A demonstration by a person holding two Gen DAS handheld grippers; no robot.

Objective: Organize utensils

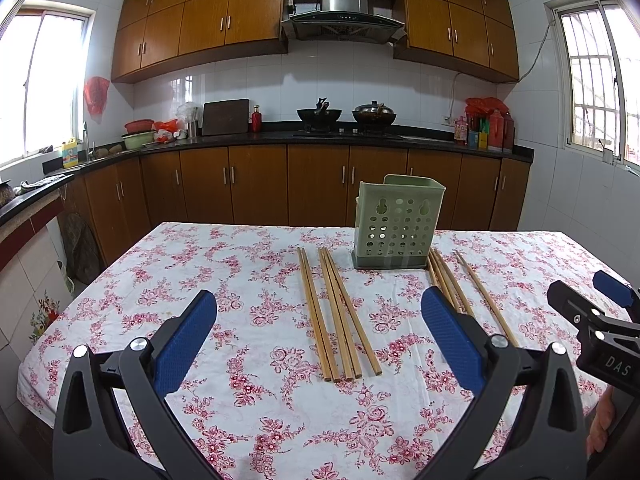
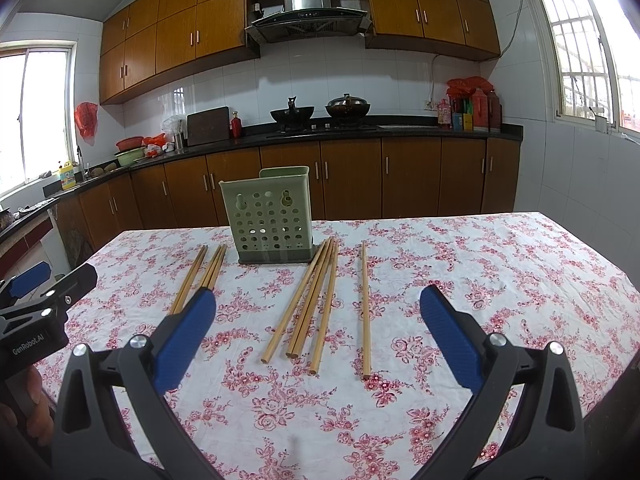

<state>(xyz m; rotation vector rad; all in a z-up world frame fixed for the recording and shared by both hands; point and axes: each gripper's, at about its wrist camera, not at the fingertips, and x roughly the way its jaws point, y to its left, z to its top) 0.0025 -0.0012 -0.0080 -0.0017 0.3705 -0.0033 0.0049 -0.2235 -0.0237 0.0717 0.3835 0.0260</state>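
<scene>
**Operator:** On the floral tablecloth (image 1: 224,264) I've got both tools hovering above the near edge. My left gripper (image 1: 320,344) has its blue pads spread wide with nothing between them. Same for my right gripper (image 2: 318,340): wide apart, holding nothing.

**Spotter:** Where's the holder?

**Operator:** Green perforated utensil holder (image 1: 396,228) stands upright toward the far side of the table, on a darker base. I can't see anything inside it from either camera.

**Spotter:** And the chopsticks?

**Operator:** All flat on the cloth, running roughly from me toward the holder. Through the left camera, a left bundle of chopsticks (image 1: 336,312) sits just left of the holder, lying directly ahead between my left fingers. Through the right camera, a right bundle of chopsticks (image 2: 308,304) fans out from the holder's right base corner, and a single chopstick (image 2: 365,308) lies apart, just to their right.

**Spotter:** Can each camera see the other tool?

**Operator:** Yes, each tool shows at the edge of the other camera's view, with part of a hand (image 2: 24,404) on the left tool's grip in the right camera.

**Spotter:** Background?

**Operator:** Brown kitchen cabinets (image 1: 256,188) and a wok (image 1: 319,114) on the stove.
</scene>
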